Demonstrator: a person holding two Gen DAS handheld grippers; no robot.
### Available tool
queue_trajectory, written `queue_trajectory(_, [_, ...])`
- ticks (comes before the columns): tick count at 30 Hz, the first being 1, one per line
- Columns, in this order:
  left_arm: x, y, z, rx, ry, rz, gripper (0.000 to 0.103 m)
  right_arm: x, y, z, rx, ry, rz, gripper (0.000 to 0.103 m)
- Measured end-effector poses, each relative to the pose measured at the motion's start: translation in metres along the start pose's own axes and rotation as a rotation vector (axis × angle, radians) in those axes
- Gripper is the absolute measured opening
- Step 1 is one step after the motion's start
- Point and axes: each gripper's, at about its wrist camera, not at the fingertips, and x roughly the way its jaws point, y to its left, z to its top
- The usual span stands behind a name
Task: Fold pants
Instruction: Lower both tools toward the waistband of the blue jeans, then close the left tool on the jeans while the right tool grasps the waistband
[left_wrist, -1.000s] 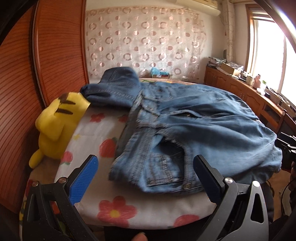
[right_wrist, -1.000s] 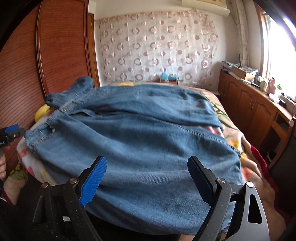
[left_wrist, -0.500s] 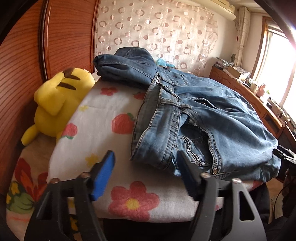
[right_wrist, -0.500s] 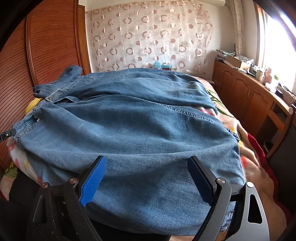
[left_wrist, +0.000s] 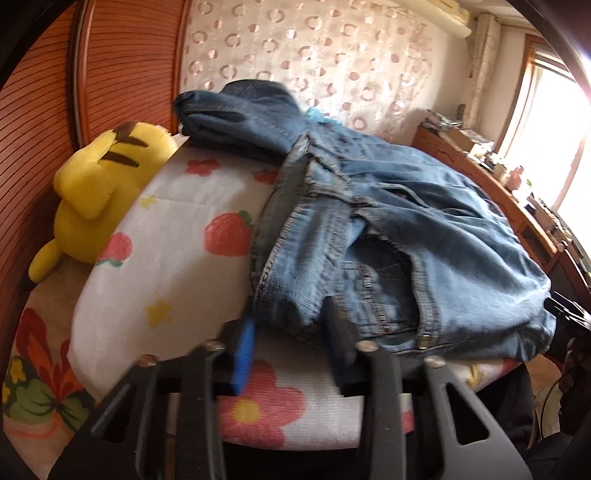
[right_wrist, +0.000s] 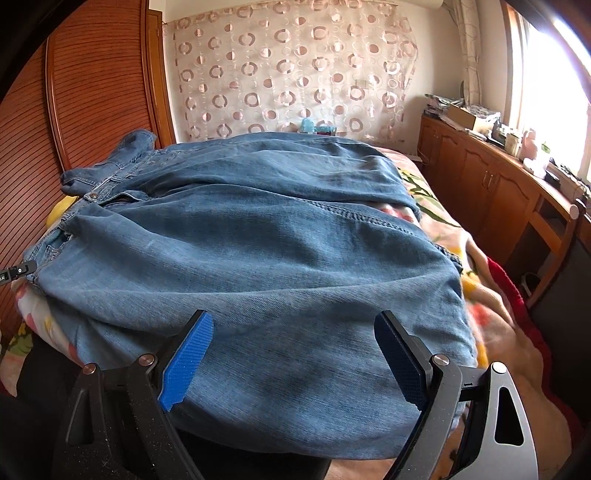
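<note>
Jeans (right_wrist: 258, 266) lie spread across the bed, waistband toward the headboard side, legs running off toward the window side. Near waistband corner sits on a white fruit-print pillow (left_wrist: 177, 236), right beside a yellow plush toy (left_wrist: 107, 184).

Left gripper (left_wrist: 290, 332): fingers drawn in narrow around the near waistband corner. Denim fills the gap, so I judge it pinching the jeans, though motion blur hides the exact pad contact. Right gripper (right_wrist: 293, 354): fingers spread wide, hovering over the near leg's edge; I see nothing held, and I cannot tell whether the pads touch the cloth.

Step in hand, as I read it: secure both near-edge corners, then carry the near half over the far half.

How I want to do it well:
- Check the left grip takes the full waistband thickness, not only the frayed top layer, or it slips on lift.
- Bring the right down low on the leg edge and bite both layers before lifting.
- Lift both ends together and level, keeping the cloth taut between them so the fold line runs straight.
- Lay seam on seam; the far leg already sits slightly askew.
- Keep the pillow from dragging along.

Writing: none legible. A metal button (right_wrist: 91, 195) shows on the waistband; any stamp is too small to read. No brand tag visible.
</note>
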Motion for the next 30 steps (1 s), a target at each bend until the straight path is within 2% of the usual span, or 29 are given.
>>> queue_trajectory(2, [-0.004, -0.005, 0.005, 0.009, -0.015, -0.006, 0.016, 0.002, -0.002, 0.001, 0.004, 0.003, -0.001, 0.090])
queue_trajectory(4, [-0.010, -0.012, 0.013, 0.026, -0.034, -0.012, 0.013, 0.002, -0.005, 0.003, 0.010, 0.003, -0.001, 0.090])
queue_trajectory(15, [-0.055, -0.087, 0.098, 0.190, -0.239, -0.123, 0.012, -0.006, -0.007, 0.009, 0.037, -0.020, 0.025, 0.090])
queue_trajectory(17, [-0.053, -0.096, 0.112, 0.201, -0.249, -0.136, 0.012, -0.006, -0.006, 0.010, 0.035, -0.023, 0.038, 0.089])
queue_trajectory(21, [-0.045, -0.106, 0.135, 0.224, -0.251, -0.131, 0.012, -0.006, -0.008, 0.008, 0.035, -0.013, 0.079, 0.080])
queue_trajectory(25, [-0.034, -0.109, 0.137, 0.238, -0.232, -0.117, 0.012, -0.006, -0.017, 0.002, 0.031, 0.021, 0.109, 0.072])
queue_trajectory(30, [-0.025, -0.109, 0.135, 0.221, -0.218, -0.107, 0.012, -0.003, -0.020, -0.012, 0.038, 0.079, 0.158, 0.071])
